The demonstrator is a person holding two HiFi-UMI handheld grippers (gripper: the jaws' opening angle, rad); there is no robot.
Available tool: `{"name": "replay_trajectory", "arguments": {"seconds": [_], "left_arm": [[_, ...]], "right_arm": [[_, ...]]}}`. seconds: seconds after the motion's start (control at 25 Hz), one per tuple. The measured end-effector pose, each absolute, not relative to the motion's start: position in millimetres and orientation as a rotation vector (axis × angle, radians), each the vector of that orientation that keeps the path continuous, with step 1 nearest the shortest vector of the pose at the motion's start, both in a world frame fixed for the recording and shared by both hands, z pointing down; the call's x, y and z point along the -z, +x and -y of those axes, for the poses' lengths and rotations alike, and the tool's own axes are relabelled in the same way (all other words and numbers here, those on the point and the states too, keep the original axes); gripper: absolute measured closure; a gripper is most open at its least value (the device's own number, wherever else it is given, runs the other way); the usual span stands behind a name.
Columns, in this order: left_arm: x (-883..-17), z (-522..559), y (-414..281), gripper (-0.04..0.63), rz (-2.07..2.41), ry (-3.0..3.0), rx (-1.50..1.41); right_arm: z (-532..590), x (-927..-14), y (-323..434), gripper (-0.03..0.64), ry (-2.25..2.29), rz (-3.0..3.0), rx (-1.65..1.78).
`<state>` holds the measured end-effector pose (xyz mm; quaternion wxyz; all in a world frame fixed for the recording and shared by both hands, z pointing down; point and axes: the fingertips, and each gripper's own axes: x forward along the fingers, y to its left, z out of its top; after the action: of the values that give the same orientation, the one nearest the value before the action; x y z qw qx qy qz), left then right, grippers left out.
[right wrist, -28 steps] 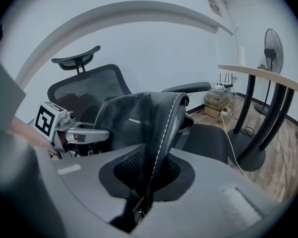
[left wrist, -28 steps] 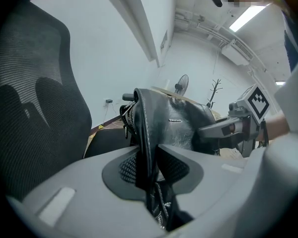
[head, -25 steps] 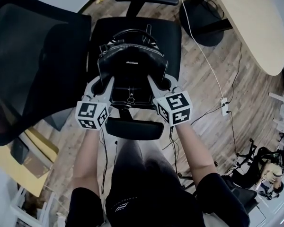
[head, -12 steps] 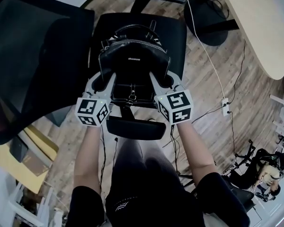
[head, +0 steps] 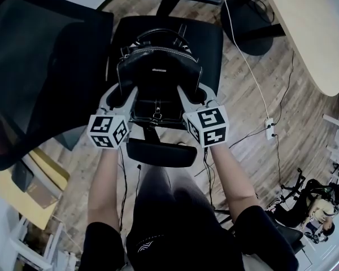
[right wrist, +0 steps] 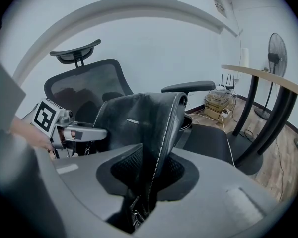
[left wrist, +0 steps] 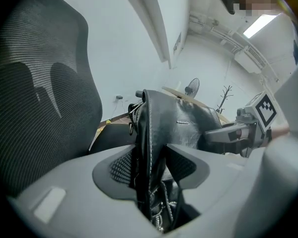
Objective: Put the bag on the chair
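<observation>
Left claw (left wrist: 150,157) first: its jaws are opening, and the stitched side edge of the bag (head: 159,75) runs between them. As far as I can judge, the pads are coming off the leather rather than biting it. My right claw (right wrist: 148,165) is doing the same on the opposite side edge: jaws opening, seam between them, grip let go.

The bag stands roughly upright on the chair (head: 209,49), directly beyond both claws and squarely between them. Its long axis runs left to right across me, from one claw to the other, with the handle on its far top side. Neither claw is nearer; they sit level, one at each end. I cannot see the bag's underside, but it looks settled on the seat. My judgement is that the next move turns on backing both claws straight toward me, along the side seams, so neither pad drags the bag over.

Further out, the mesh backrest (head: 45,72) rises on the left, the near armrest (head: 161,153) lies just below the claws, and a pale bench (head: 305,33) curves along the far right.

As for writing, a small metal plate (head: 158,70) on the bag's front carries lettering too small to read. The claw cubes show only square black-and-white markers.
</observation>
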<state>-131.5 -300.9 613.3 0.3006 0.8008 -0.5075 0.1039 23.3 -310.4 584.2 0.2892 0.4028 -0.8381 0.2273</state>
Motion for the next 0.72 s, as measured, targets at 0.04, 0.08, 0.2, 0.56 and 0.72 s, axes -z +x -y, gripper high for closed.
{"name": "replay_trajectory", "arguments": {"seconds": [0.04,0.08,0.2,0.56,0.72], "left_arm": [[-613,301,-133,0.388,1.354,2.118,-0.28],[-613,301,-134,0.372,1.365,2.113,-0.288],[-610,302,-138,0.328,1.399,2.11,-0.309],[-594,296,-148,0.331,1.441,2.121,-0.326],[-586,290,-153,0.342,1.461,2.113,-0.323]], "right_arm": [[310,-584,24,0.529,1.081,2.235,-0.607],[310,-584,25,0.518,1.087,2.232,-0.607],[310,-584,28,0.489,1.101,2.223,-0.606],[306,-576,38,0.463,1.155,2.2,-0.587],[304,-569,47,0.462,1.197,2.185,-0.587]]}}
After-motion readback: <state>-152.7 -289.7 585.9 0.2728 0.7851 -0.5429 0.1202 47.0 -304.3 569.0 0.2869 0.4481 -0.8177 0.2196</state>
